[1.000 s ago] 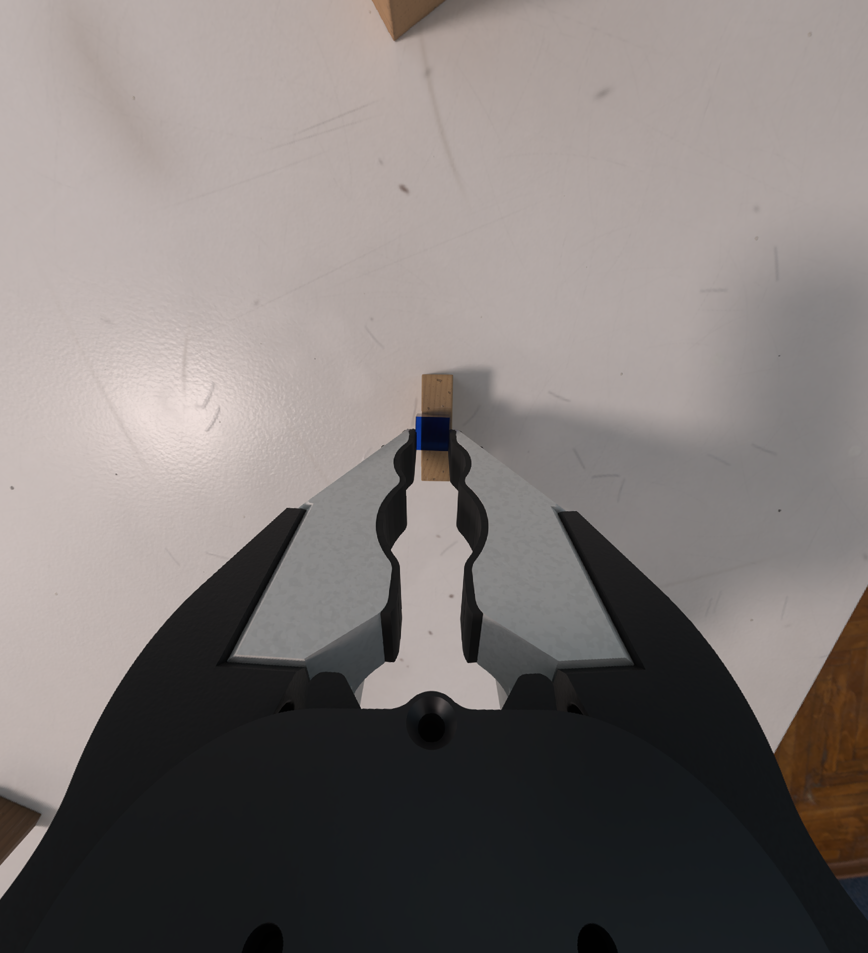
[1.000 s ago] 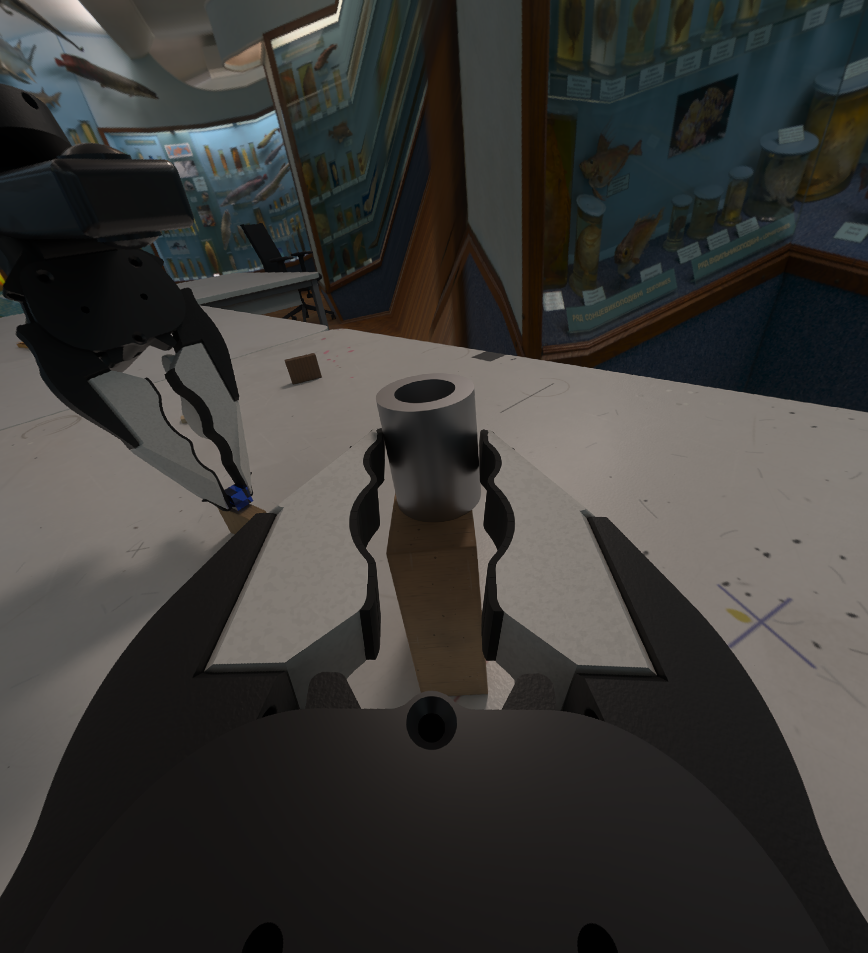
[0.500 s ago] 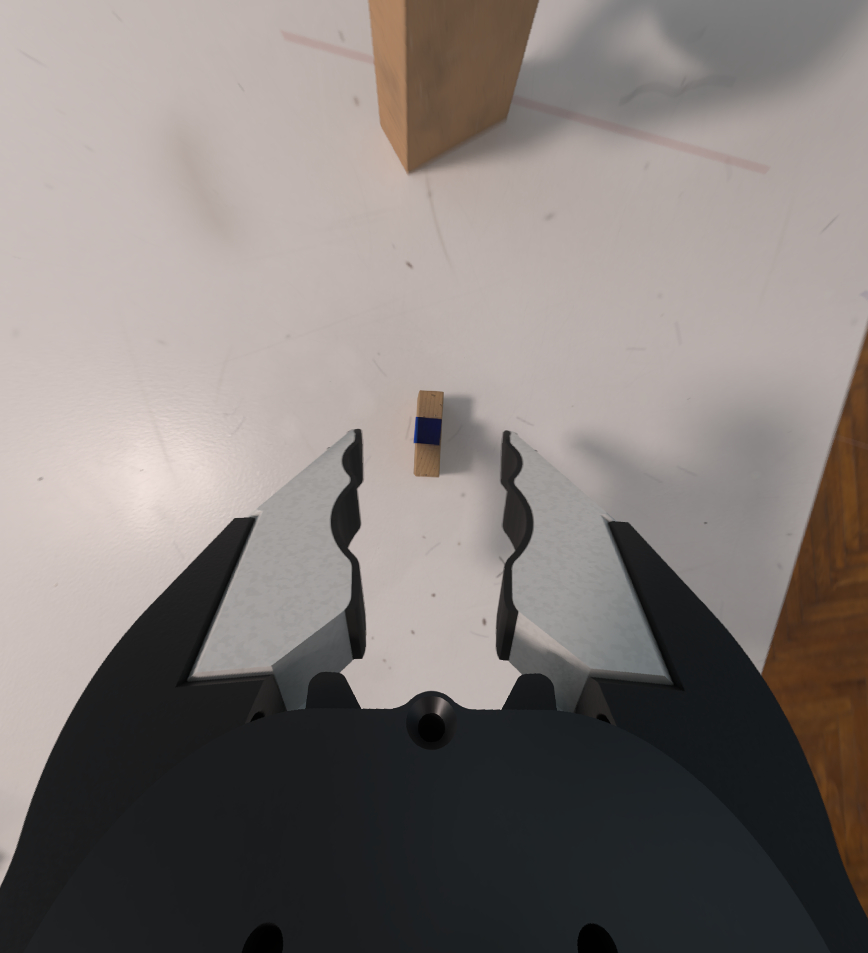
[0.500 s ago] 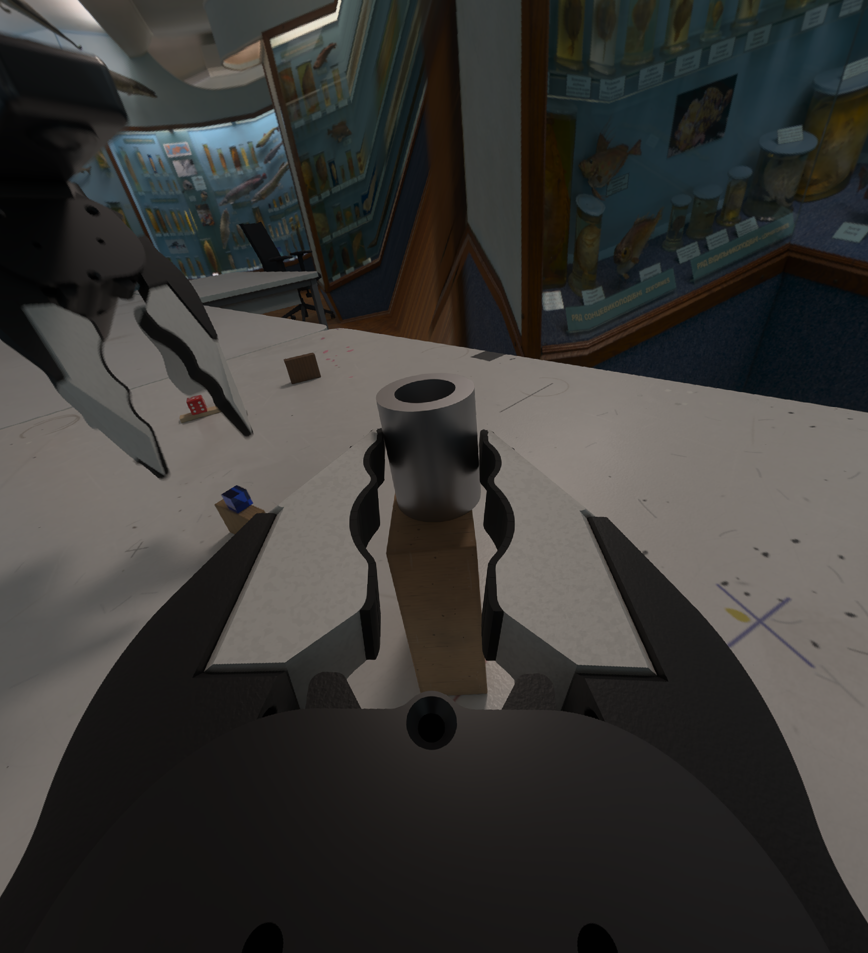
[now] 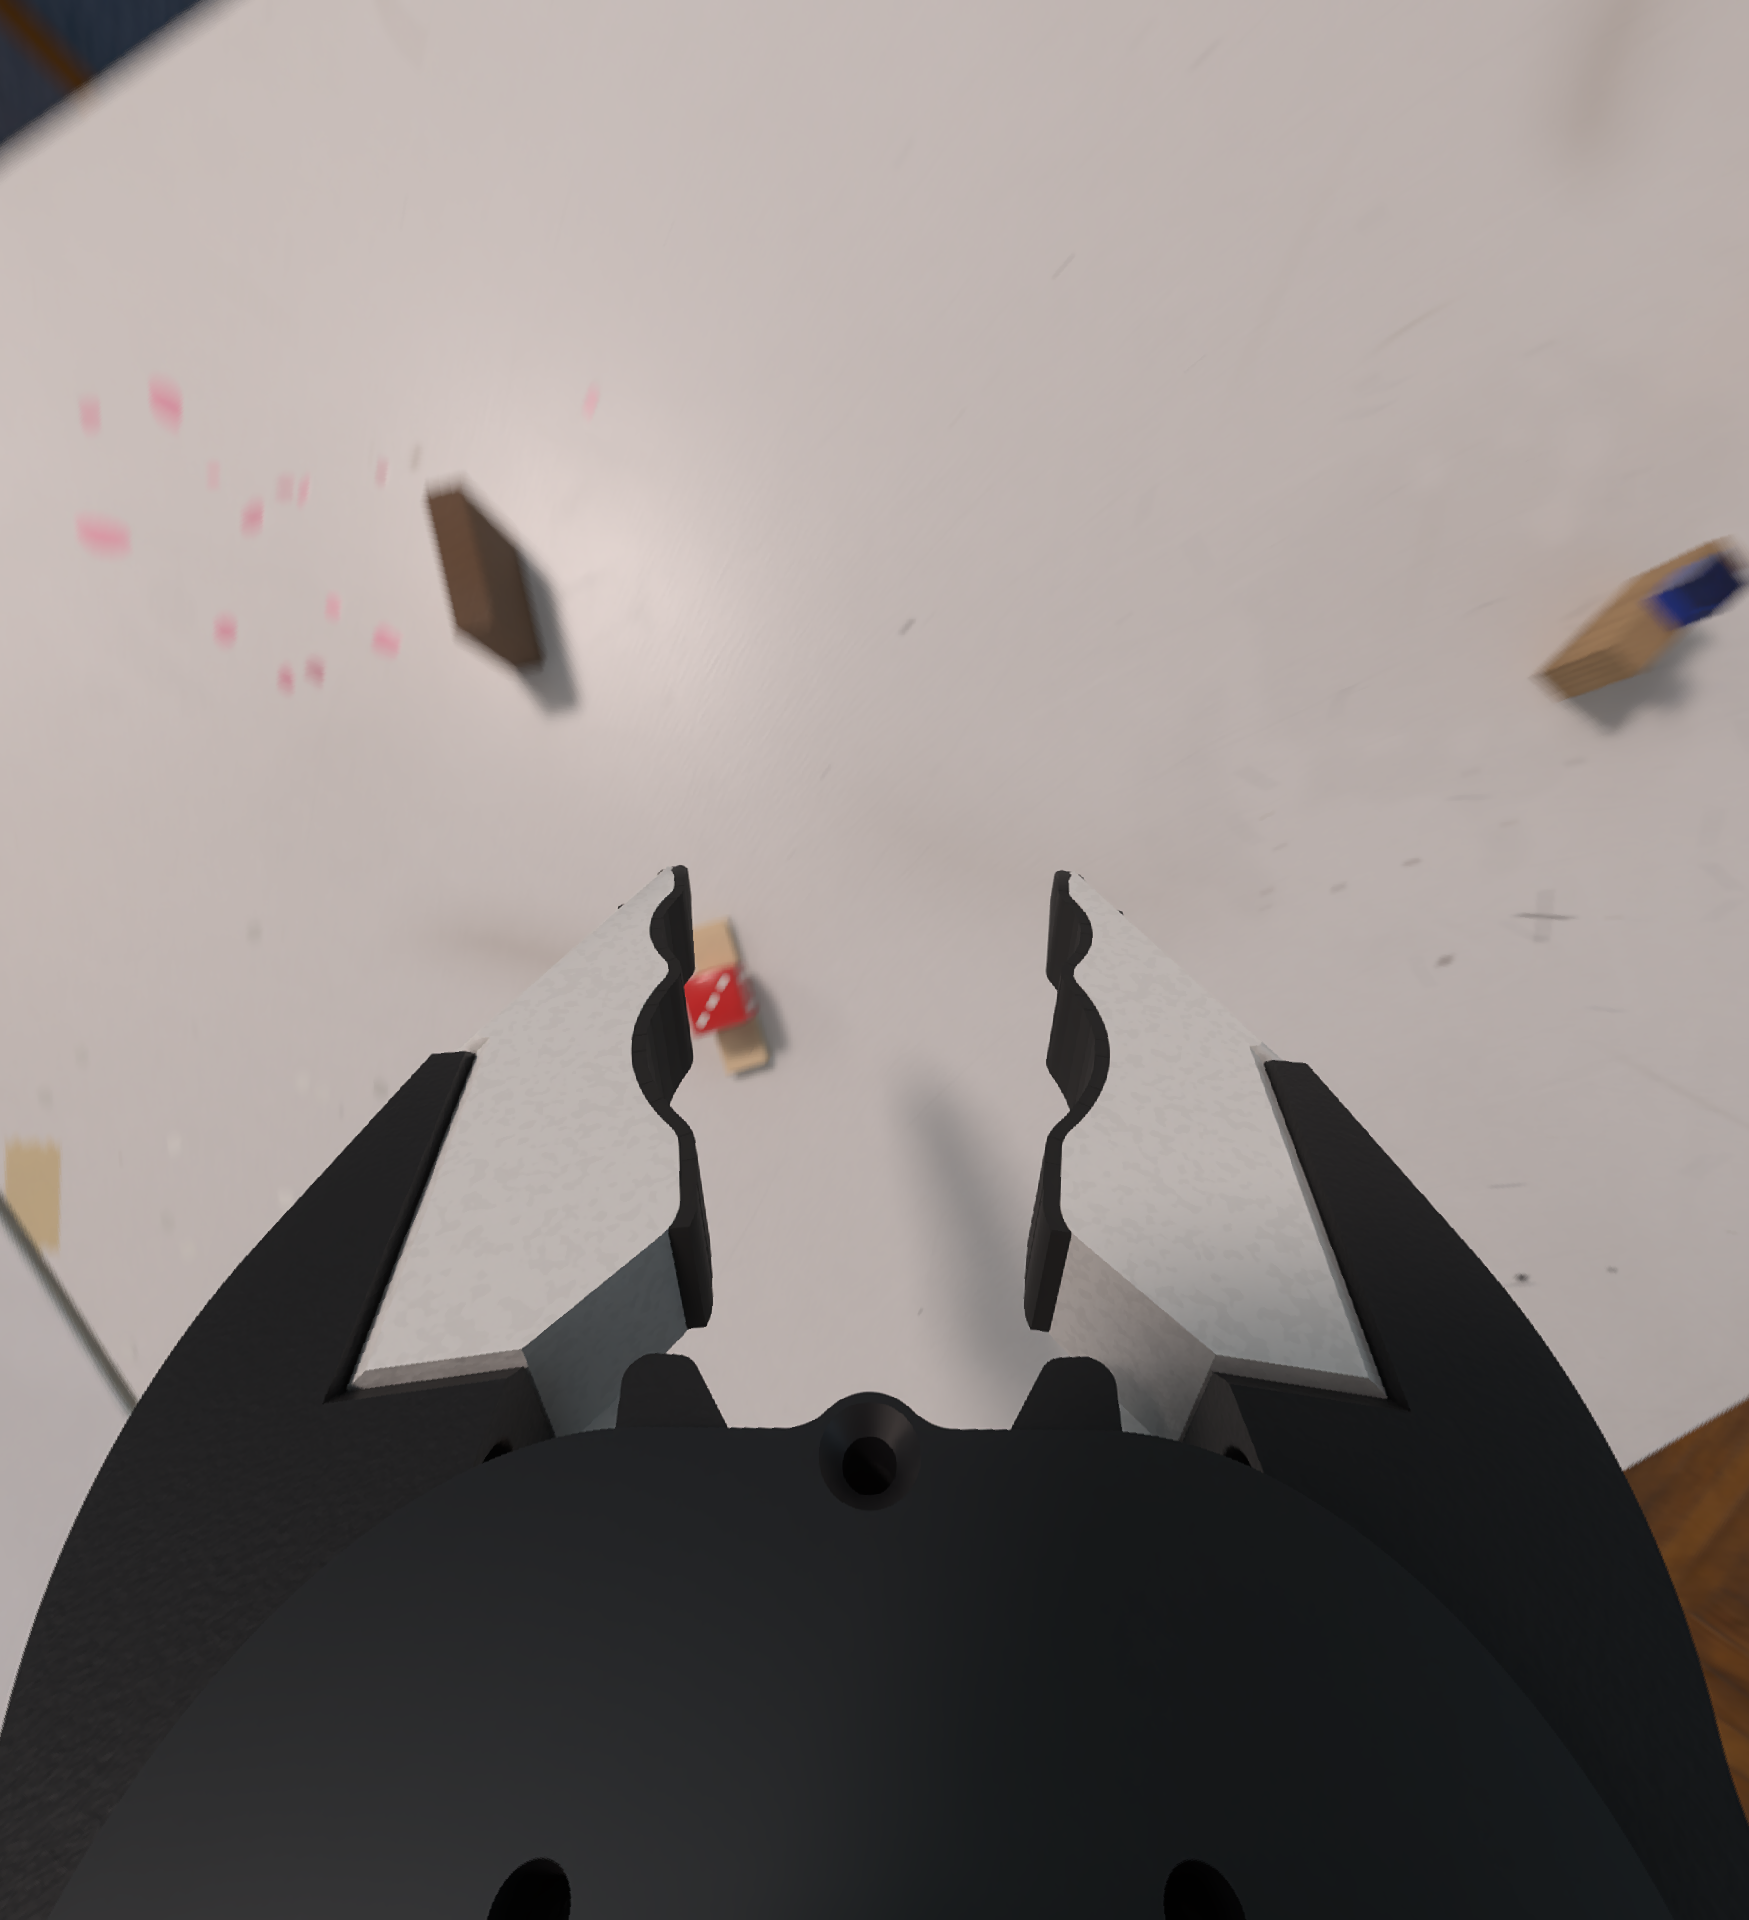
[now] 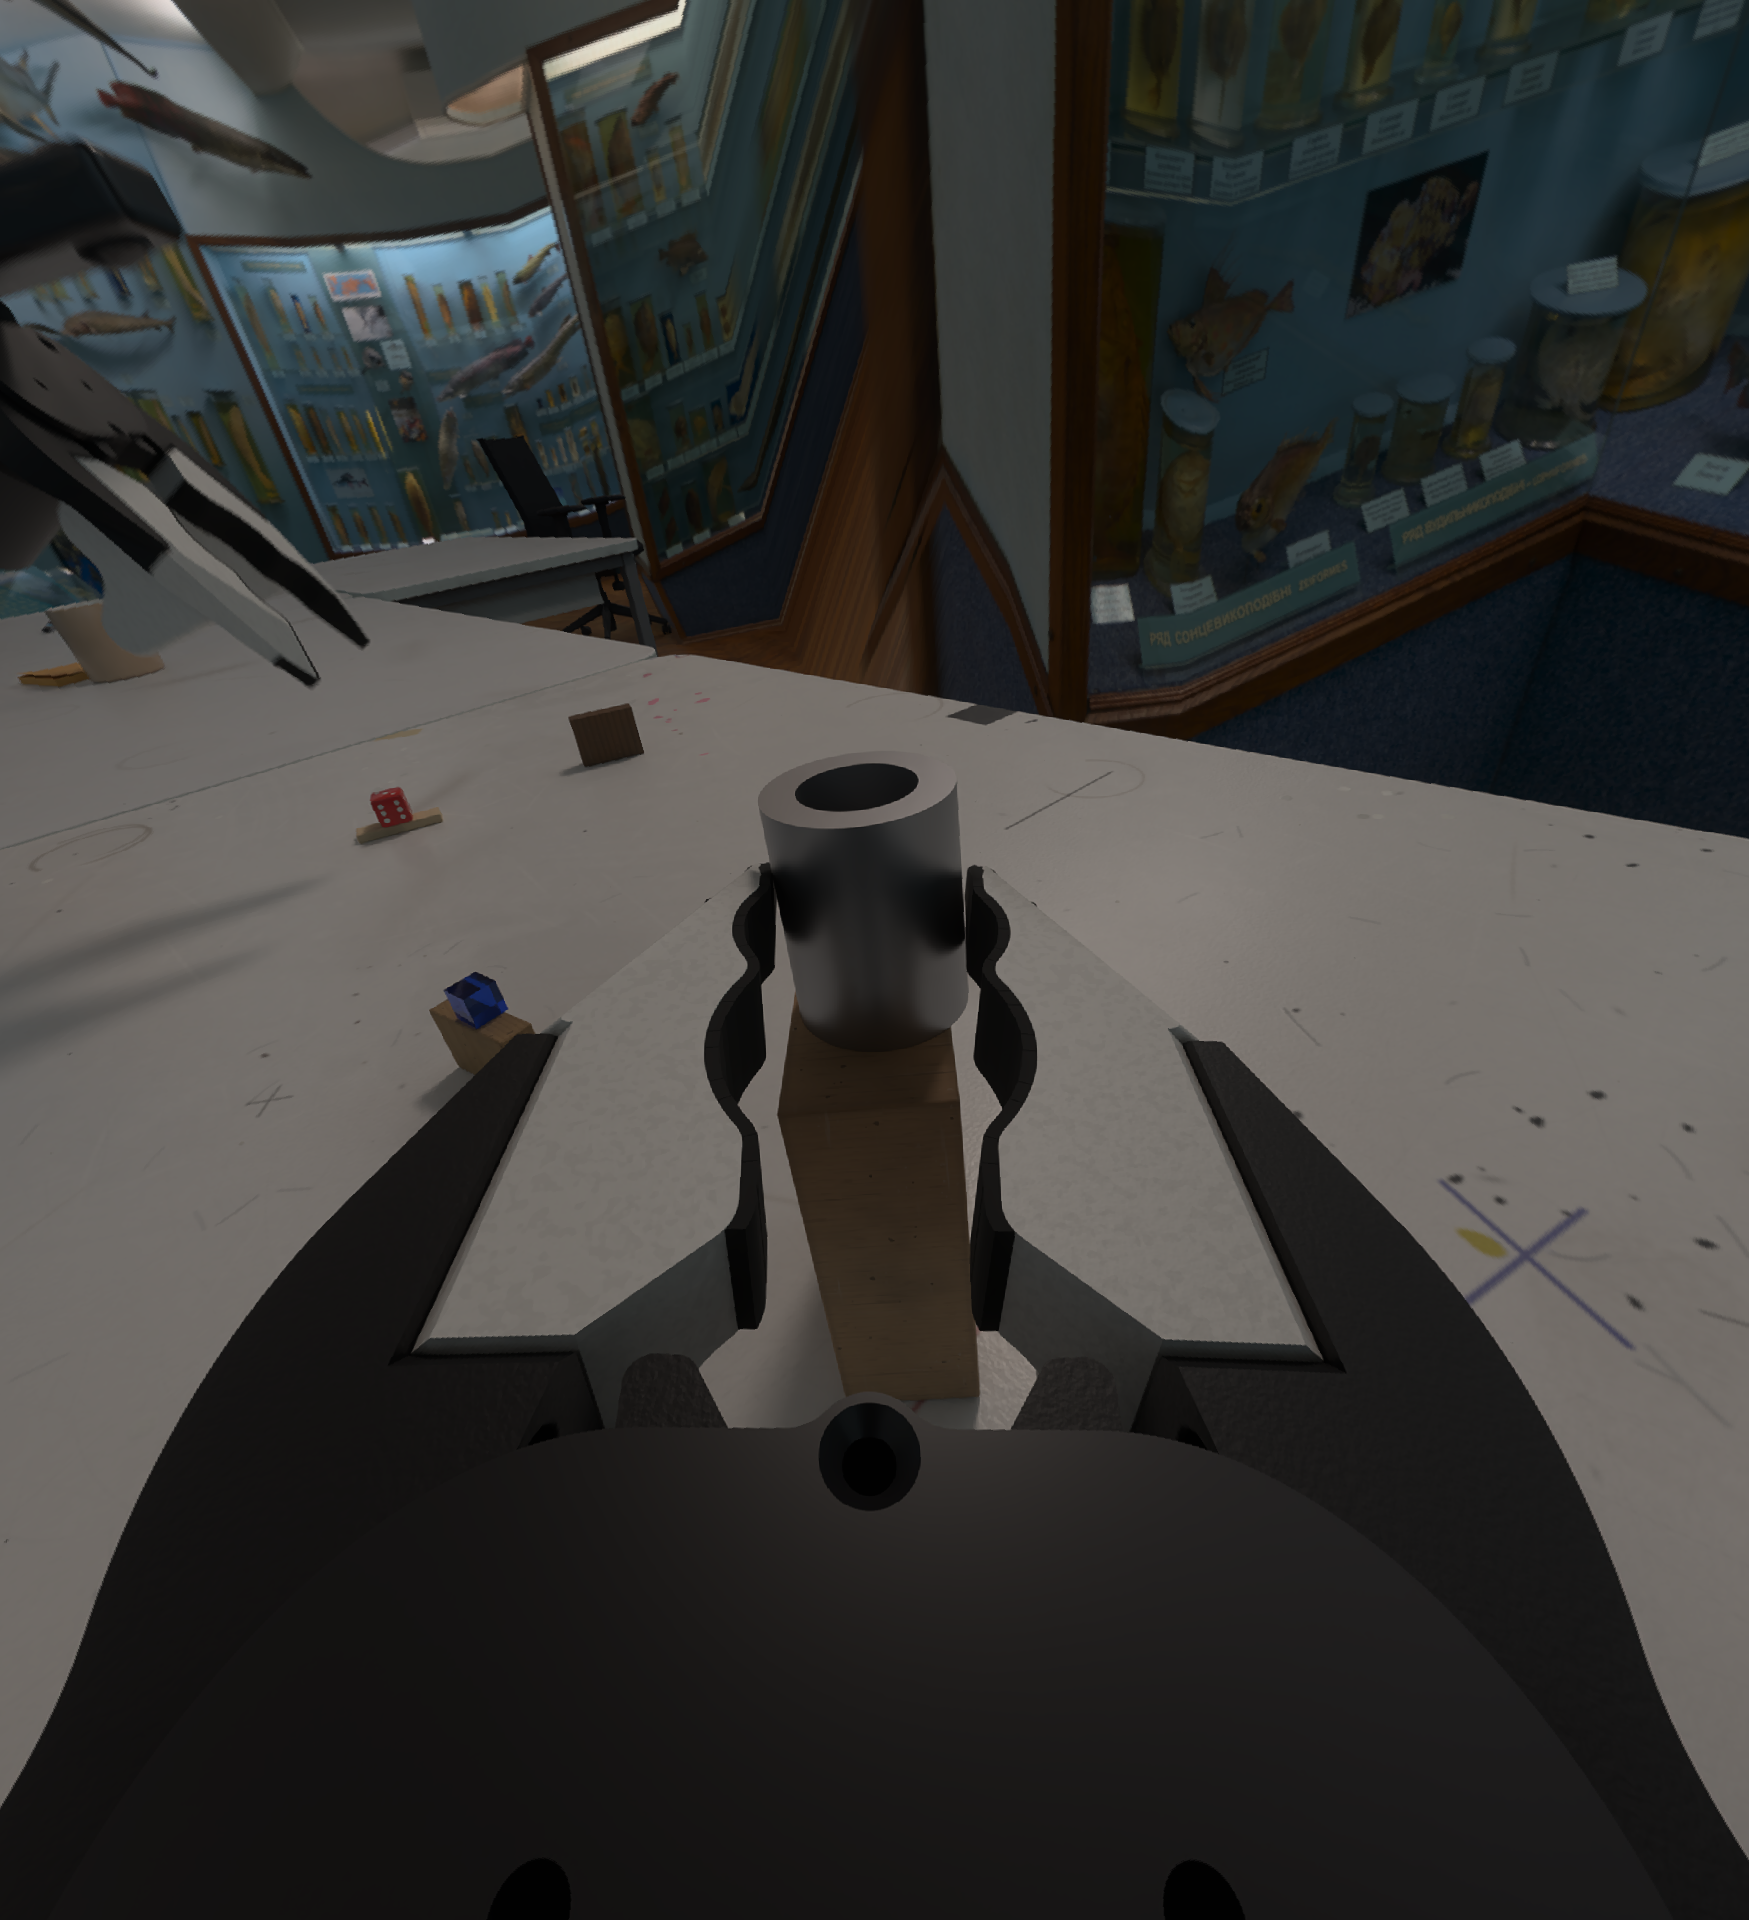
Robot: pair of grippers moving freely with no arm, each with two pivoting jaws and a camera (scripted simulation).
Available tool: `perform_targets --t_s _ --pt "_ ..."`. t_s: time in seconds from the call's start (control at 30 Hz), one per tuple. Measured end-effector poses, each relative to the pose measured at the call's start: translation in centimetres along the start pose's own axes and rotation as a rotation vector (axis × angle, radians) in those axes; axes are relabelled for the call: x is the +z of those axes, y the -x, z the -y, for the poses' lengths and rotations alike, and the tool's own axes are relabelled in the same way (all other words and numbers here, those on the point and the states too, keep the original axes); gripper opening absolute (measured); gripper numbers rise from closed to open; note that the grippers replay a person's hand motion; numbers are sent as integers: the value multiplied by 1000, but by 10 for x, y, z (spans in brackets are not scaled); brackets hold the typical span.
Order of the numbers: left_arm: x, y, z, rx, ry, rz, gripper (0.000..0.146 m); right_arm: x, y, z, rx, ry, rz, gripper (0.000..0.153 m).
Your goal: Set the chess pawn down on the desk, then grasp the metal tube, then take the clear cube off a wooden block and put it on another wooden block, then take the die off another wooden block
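Museum hall: fish specimens in wall cases, jars w/ labels, white desk.

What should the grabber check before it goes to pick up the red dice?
1. Left gripper open and empty: ok.
2. Die sitting on its thin wooden block: ok.
3. Die centred between the fingers: not ok, it sits by the left finger.
4. Clear cube placed on its block: ok.
5. Right gripper holding the metal tube: ok.
6. Gripper height above the die: cannot tell.
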State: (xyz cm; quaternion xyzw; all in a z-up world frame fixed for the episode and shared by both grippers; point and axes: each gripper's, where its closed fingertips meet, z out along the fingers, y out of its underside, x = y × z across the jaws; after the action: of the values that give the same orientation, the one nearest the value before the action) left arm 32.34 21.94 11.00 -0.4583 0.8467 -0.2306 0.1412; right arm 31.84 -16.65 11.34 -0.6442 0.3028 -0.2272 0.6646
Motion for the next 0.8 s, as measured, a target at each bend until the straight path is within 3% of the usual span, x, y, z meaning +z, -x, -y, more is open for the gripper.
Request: perform_targets --t_s 0.17,0.37,0.8 --pt "31 28 -45 -145 167 85 59 0 0 0 -2 3 -2 36" --pt "51 40 -62 -257 225 113 54 0 0 0 -6 5 -3 36" --pt "65 46 -81 -303 309 86 36 1 0 0 -3 9 -1 36"
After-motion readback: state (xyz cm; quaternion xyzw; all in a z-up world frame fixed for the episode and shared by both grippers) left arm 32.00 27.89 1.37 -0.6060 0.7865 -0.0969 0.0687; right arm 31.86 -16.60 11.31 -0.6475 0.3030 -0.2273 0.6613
